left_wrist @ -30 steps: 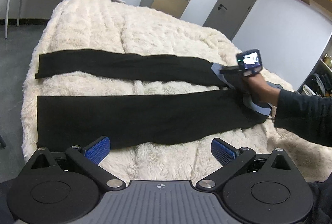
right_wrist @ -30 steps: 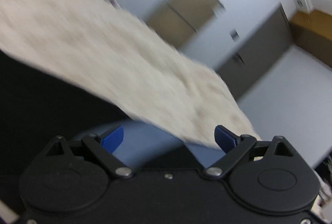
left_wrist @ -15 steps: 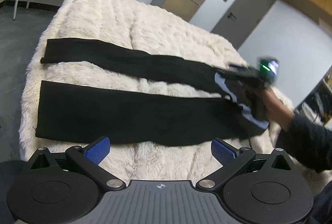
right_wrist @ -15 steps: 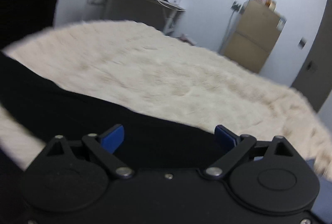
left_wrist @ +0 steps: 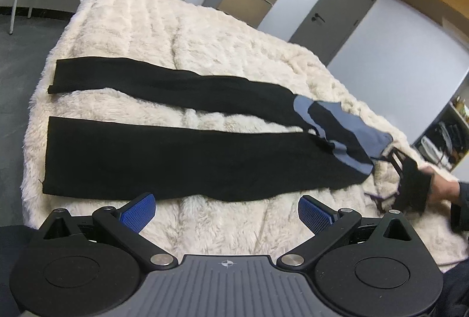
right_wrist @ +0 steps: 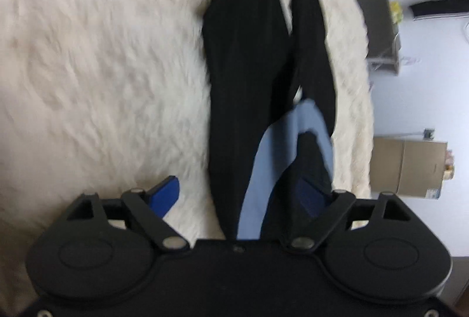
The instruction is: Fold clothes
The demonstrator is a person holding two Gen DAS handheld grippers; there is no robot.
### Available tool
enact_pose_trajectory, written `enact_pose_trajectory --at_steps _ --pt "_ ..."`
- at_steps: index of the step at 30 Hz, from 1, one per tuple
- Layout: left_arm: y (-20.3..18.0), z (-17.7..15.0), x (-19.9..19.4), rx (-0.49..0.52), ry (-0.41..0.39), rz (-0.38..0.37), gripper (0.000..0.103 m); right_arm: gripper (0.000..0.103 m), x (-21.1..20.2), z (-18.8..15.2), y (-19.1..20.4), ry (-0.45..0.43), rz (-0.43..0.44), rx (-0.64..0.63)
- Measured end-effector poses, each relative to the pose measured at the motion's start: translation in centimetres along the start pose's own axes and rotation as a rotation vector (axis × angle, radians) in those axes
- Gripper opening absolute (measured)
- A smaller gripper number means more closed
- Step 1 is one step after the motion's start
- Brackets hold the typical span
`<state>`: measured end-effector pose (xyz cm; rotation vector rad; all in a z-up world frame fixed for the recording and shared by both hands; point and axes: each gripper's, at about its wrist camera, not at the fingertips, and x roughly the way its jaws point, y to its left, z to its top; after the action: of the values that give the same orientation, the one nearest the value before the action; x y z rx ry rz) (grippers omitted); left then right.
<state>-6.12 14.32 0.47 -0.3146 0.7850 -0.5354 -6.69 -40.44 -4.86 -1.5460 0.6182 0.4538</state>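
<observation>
Left wrist view: one pair of black trousers lies flat on the cream fleece blanket, two legs spread apart, blue-lined waist toward the right. Left gripper hovers just short of the near leg's edge, jaws spread wide, nothing between them. Right gripper, blurred, sits in the person's hand beside the waist end. Right wrist view: right gripper is released, jaws apart, waistband between the blue pads but ungripped.
</observation>
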Motion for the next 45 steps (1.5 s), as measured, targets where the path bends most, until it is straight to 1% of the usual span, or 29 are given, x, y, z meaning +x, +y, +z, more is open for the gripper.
enact_pose_trajectory --at_steps 2,3,5,6,7,8,9,11,12,14,15,16,18,19,21,22,23,25,28,30,31,32,33,35,39,42,43,44,45 --pt "-0.6 0.0 0.1 0.025 0.012 0.011 0.103 0.062 1.6 0.5 -0.5 0.024 0.009 -0.011" --pt "-0.9 0.0 0.2 0.037 0.02 0.016 0.103 0.059 2.2 0.9 -0.5 0.023 0.017 -0.026" --pt "-2.4 0.5 0.9 0.116 0.064 0.038 0.103 0.034 2.8 1.4 -0.3 0.011 0.047 -0.064" --pt "-3.4 0.8 1.4 0.173 0.096 0.039 0.103 0.026 3.0 1.6 -0.2 0.01 0.059 -0.082" --pt "-4.4 1.0 2.0 0.229 0.13 0.036 0.103 0.015 3.1 1.8 -0.2 0.01 0.066 -0.091" --pt "-5.5 1.2 2.9 0.285 0.166 0.014 0.103 0.008 3.3 1.9 -0.3 0.01 0.072 -0.097" --pt "-6.5 1.3 3.6 0.333 0.198 -0.009 0.103 0.007 3.1 2.0 -0.4 0.01 0.085 -0.092" --pt "-7.7 1.3 4.6 0.375 0.233 -0.06 0.103 0.002 2.6 2.0 -0.7 0.01 0.113 -0.076" --pt "-8.7 1.1 5.5 0.409 0.263 -0.088 0.103 0.002 2.2 2.0 -1.0 0.005 0.129 -0.063" --pt "-9.0 0.7 6.4 0.427 0.307 -0.085 0.103 0.002 1.5 2.0 -1.5 -0.001 0.214 -0.053" --pt "-9.1 0.5 6.8 0.43 0.331 -0.08 0.103 0.002 1.4 2.0 -1.4 -0.003 0.235 -0.061" --pt "-8.9 0.4 6.9 0.421 0.341 -0.079 0.103 0.003 1.6 1.9 -1.1 -0.001 0.244 -0.081" --pt "-8.4 0.5 6.4 0.39 0.316 -0.098 0.103 0.008 2.2 1.8 -1.8 0.001 0.248 -0.089" --pt "-8.2 0.6 6.2 0.375 0.305 -0.103 0.103 0.013 2.2 1.9 -2.3 0.0 0.248 -0.072" --pt "-7.5 0.6 5.7 0.33 0.279 -0.111 0.103 0.029 1.3 2.2 -3.8 -0.054 0.253 -0.018" --pt "-7.4 0.6 5.6 0.32 0.272 -0.11 0.103 0.042 0.8 2.4 -4.5 -0.084 0.255 0.01" --pt "-7.4 0.7 5.7 0.315 0.268 -0.107 0.103 0.047 0.5 2.8 -5.0 -0.114 0.247 0.024" --pt "-7.6 0.9 5.8 0.311 0.263 -0.098 0.103 0.049 0.2 4.3 -5.3 -0.178 0.229 0.032" --pt "-8.1 1.0 6.2 0.329 0.277 -0.086 0.103 0.051 1.0 6.9 -3.8 -0.231 0.224 -0.023" --pt "-8.0 0.9 6.1 0.328 0.277 -0.083 0.103 0.049 2.3 9.3 -1.8 -0.25 0.206 -0.083" --pt "-7.9 0.9 6.0 0.323 0.273 -0.083 0.103 0.044 2.8 10.0 -1.3 -0.248 0.198 -0.09" --pt "-7.7 0.9 5.9 0.32 0.271 -0.084 0.103 0.031 3.0 10.5 -1.1 -0.241 0.197 -0.083" --pt "-7.6 0.9 5.7 0.315 0.265 -0.088 0.103 0.023 3.5 10.9 -1.3 -0.233 0.21 -0.057" --pt "-7.5 0.9 5.5 0.309 0.255 -0.096 0.103 0.002 4.3 11.5 -1.7 -0.225 0.229 -0.014" --pt "-7.2 1.1 5.5 0.3 0.249 -0.111 0.103 0.002 3.8 11.3 -1.6 -0.251 0.301 -0.026" --pt "-7.1 1.1 5.3 0.297 0.242 -0.115 0.103 0.012 4.3 11.2 -1.3 -0.246 0.316 -0.053" --pt "-7.1 1.1 5.2 0.297 0.239 -0.116 0.103 0.02 4.4 11.3 -1.6 -0.261 0.314 -0.046" --pt "-7.0 1.0 5.1 0.296 0.237 -0.117 0.103 0.037 4.3 11.5 -1.8 -0.276 0.31 -0.038" --pt "-7.0 1.0 5.0 0.293 0.232 -0.12 0.103 0.045 4.1 11.9 -1.9 -0.308 0.293 -0.037"
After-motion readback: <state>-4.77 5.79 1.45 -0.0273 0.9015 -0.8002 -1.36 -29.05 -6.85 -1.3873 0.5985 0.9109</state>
